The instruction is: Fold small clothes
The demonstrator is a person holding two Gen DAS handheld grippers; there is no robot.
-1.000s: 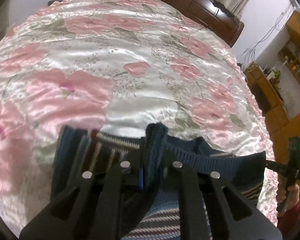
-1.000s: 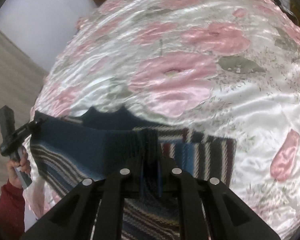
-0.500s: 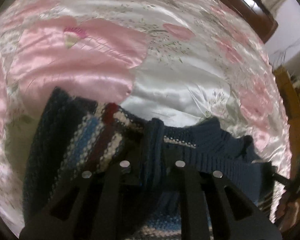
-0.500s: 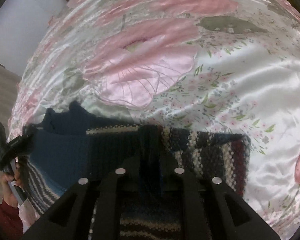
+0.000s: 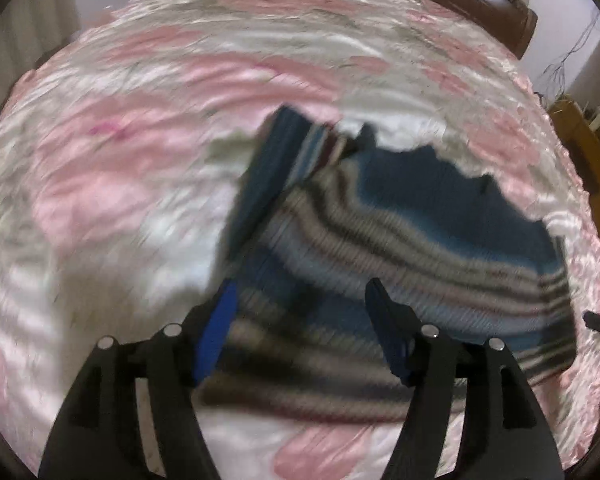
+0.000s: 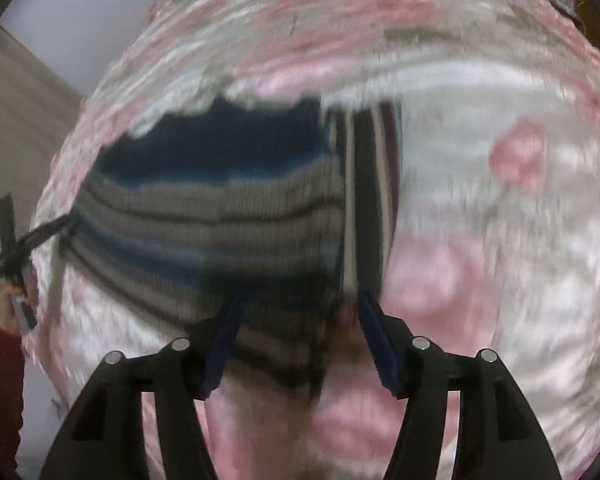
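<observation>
The striped sweater [image 5: 400, 248] lies flat on the bed's pink floral cover [image 5: 120, 168], one sleeve folded across its side. Both the left gripper [image 5: 300, 304] and the right gripper [image 6: 300, 312] hang over its near edge, jaws spread wide, holding nothing.

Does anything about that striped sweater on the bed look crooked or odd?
Slightly: the striped sweater lies folded on the floral bedspread, but its top edge is jagged and one sleeve sticks out along the side. Blur hides detail.
</observation>
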